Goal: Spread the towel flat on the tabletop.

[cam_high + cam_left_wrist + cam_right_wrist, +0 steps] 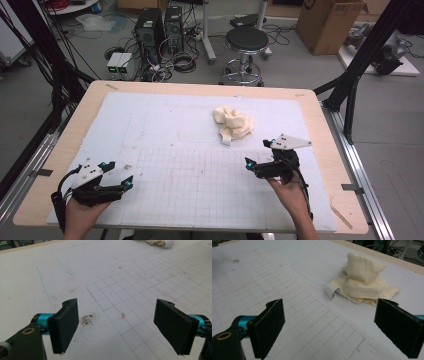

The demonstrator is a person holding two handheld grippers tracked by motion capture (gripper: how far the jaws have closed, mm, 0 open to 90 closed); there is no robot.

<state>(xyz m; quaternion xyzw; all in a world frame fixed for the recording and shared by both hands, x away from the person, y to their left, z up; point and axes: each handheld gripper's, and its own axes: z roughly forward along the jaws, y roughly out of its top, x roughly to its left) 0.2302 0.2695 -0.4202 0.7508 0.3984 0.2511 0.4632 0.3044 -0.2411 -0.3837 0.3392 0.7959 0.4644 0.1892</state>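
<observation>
The cream cloth [233, 123] is bunched in a crumpled heap with its white tag [330, 292] sticking out, so looks like nothing's been done to it yet. It sits just ahead of the right gripper [260, 153], whose jaws are spread wide and empty. The left gripper [119, 173] is well off to the side, also spread, over bare white mat [165, 125]. Grabbing and spreading it out is all still to come, I'd guess.
</observation>
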